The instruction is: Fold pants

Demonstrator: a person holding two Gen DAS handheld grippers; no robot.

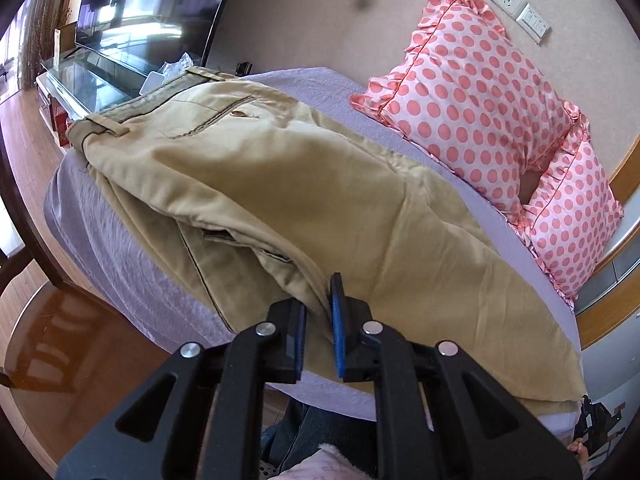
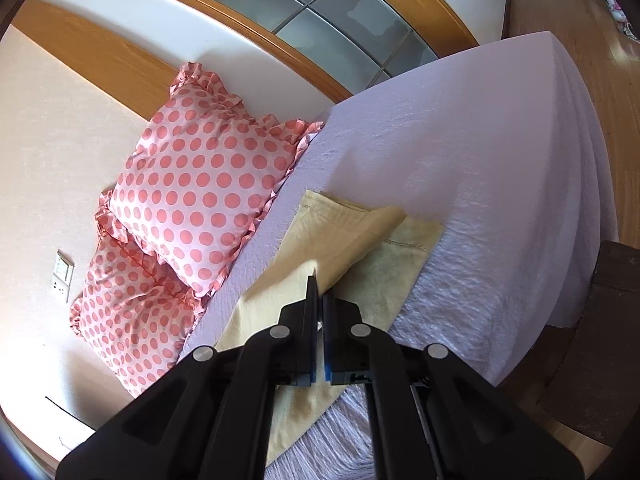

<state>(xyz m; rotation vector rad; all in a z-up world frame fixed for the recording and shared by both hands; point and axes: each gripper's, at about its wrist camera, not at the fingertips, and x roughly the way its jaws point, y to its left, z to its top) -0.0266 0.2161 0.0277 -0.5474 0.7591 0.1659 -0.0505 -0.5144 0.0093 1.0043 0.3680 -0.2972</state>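
Note:
Tan pants (image 1: pixel 304 184) lie on a lilac bed (image 1: pixel 120 264), waistband at the far left, legs running to the right. My left gripper (image 1: pixel 320 300) is shut on a bunched fold of the pants near the bed's front edge. In the right wrist view the leg ends (image 2: pixel 360 240) lie flat on the bed (image 2: pixel 480 184), one hem turned over the other. My right gripper (image 2: pixel 319 292) is shut on the edge of the pant leg, lifting it slightly.
Two pink polka-dot pillows (image 1: pixel 480 92) (image 2: pixel 200 184) lean against the wall at the bed's far side. A TV (image 1: pixel 152 4) and glass stand (image 1: pixel 80 80) are beyond the bed. A wood floor (image 1: pixel 80 340) surrounds the bed. A dark stool (image 2: pixel 600 340) stands at the right.

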